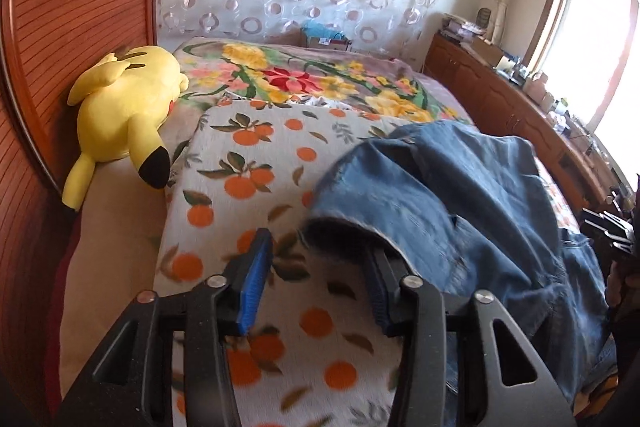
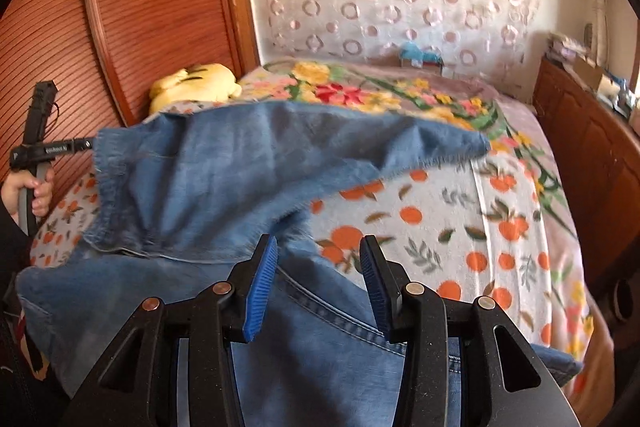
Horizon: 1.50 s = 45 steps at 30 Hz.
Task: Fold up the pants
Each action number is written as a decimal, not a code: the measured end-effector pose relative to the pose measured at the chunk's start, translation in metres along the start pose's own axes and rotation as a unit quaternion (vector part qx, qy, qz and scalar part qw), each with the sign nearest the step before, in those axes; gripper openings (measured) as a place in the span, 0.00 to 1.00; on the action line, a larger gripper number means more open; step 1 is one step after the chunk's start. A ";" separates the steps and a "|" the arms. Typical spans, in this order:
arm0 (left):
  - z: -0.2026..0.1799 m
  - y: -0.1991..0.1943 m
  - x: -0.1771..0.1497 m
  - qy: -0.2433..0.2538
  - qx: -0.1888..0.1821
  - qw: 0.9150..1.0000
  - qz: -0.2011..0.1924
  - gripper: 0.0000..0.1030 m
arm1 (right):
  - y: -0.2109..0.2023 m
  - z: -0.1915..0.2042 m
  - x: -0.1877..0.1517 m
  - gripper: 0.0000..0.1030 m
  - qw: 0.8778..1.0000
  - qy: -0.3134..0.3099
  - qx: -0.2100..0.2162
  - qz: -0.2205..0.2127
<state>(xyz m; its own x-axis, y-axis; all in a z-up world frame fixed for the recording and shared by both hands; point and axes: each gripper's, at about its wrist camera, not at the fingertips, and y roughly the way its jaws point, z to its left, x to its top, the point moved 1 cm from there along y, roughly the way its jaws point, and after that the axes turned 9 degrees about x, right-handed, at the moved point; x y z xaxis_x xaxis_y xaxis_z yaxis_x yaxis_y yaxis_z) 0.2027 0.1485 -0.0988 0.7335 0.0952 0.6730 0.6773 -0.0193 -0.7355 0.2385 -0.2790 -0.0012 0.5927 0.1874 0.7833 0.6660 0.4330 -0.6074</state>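
Two grippers, the left gripper [image 1: 316,259] and the right gripper [image 2: 318,267], have their fingers apart and grasp nothing, while the blue pants [image 2: 224,167] lie crumpled on the bed [image 2: 440,227] with oranges.

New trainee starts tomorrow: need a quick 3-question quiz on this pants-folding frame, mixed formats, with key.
1. True or false: the right gripper is clamped shut on the jeans.
2. Multiple choice: what lies at the wooden headboard, beside the jeans' bedding?
A. a yellow plush toy
B. a brown pillow
C. a folded towel
3. Fill in: the blanket under the jeans is printed with ______.

Key:
1. False. In the right wrist view both pads stand apart, with denim below them, not pinched.
2. A, the yellow plush toy.
3. Oranges with leaves.
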 end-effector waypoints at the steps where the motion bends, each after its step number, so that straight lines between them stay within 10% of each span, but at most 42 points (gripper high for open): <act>1: 0.000 0.004 0.003 0.001 0.006 1.000 0.004 0.22 | 0.009 -0.005 -0.002 0.43 1.000 0.006 -0.001 0.008; 6: -0.005 0.014 0.020 0.020 0.013 1.000 -0.002 0.05 | 0.041 -0.013 -0.005 0.43 0.999 0.019 -0.004 0.029; 19: -0.063 -0.001 0.132 0.153 0.044 0.985 -0.070 0.06 | 0.062 -0.026 -0.015 0.43 0.998 0.039 0.012 0.037; 29: -0.015 0.050 0.061 0.092 0.080 0.992 0.040 0.20 | 0.050 -0.019 -0.018 0.43 0.999 0.037 0.005 0.037; 45: -0.077 -0.039 -0.040 0.081 -0.014 0.996 0.019 0.28 | 0.041 -0.011 -0.019 0.43 0.999 0.024 -0.009 0.030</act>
<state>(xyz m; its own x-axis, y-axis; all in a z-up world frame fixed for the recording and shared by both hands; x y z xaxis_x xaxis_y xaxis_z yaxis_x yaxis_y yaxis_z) 0.1508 0.0688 -0.0911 0.7571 -0.0680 0.6498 0.6480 -0.0486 -0.7601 0.2595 -0.2746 -0.0422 0.6525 0.1708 0.7383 0.6360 0.4062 -0.6561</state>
